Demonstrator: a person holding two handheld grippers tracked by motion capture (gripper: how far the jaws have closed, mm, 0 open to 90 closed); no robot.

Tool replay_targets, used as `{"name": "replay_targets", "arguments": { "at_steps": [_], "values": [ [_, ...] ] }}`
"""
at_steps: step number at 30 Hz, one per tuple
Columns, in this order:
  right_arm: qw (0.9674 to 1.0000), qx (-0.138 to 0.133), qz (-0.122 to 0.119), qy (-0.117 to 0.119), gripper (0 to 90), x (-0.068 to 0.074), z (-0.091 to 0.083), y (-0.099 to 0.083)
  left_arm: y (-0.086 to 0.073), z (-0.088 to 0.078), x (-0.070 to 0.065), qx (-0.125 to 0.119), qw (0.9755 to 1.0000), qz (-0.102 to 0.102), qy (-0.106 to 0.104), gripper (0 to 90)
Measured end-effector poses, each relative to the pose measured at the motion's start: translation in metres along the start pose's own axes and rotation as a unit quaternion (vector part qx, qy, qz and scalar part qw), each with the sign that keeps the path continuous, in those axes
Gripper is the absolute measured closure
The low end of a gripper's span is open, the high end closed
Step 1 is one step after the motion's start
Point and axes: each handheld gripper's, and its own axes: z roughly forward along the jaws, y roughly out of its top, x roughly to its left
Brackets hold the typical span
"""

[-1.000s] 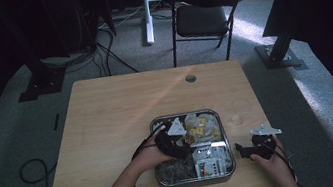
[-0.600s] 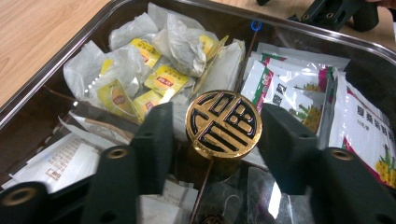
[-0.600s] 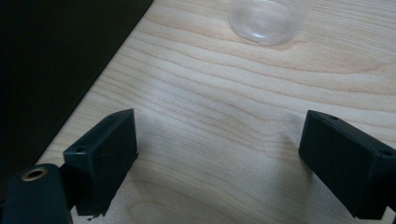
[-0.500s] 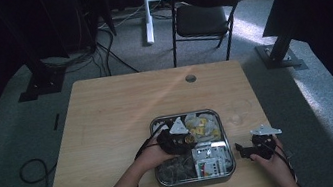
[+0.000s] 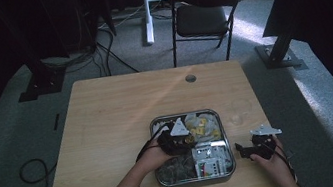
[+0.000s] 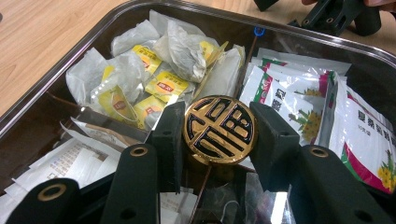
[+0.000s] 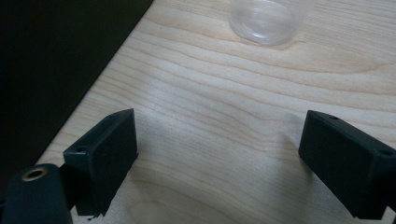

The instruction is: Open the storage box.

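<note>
A metal tray (image 5: pixel 184 116) sits near the table's front edge, with yellow-labelled tea bags (image 6: pixel 154 70) on one side and white sachets with flower prints (image 6: pixel 299 93) on the other. My left gripper (image 6: pixel 218 128) reaches into the tray. Its jaws have just been closing and are shut on a round gold and black lid (image 6: pixel 218 135), both pads pressing on its rim. From above, that gripper (image 5: pixel 182 140) lies over the tray's middle. My right gripper (image 7: pixel 219 154) is open just above the bare wood, right of the tray (image 5: pixel 250 150), with nothing between its jaws.
A clear plastic cup (image 7: pixel 266 18) stands on the table beyond the right gripper, beside the tray's right rim (image 5: pixel 239 111). The table has a round cable hole (image 5: pixel 190 78) at the back. A black chair (image 5: pixel 204 11) stands behind it.
</note>
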Motion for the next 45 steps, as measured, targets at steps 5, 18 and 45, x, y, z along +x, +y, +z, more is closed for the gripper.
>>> {"name": "replay_targets", "arguments": {
  "at_steps": [5, 18, 45],
  "values": [
    [1.0, 0.0, -0.001, 0.0, 10.9, 0.0, 0.0, 0.0, 0.002, -0.003, 0.0, 0.002, 1.0, 0.008, -0.004, 58.7],
    [1.0, 0.0, -0.001, 0.0, 10.9, 0.0, 0.0, 0.0, 0.016, -0.018, 0.0, -0.007, 0.9999, 0.016, -0.001, 58.7],
    [1.0, 0.0, -0.001, 0.0, 10.9, 0.0, 0.0, 0.0, 0.003, -0.059, 0.021, -0.028, 0.9994, -0.006, 0.02, 58.7]
  ]
}}
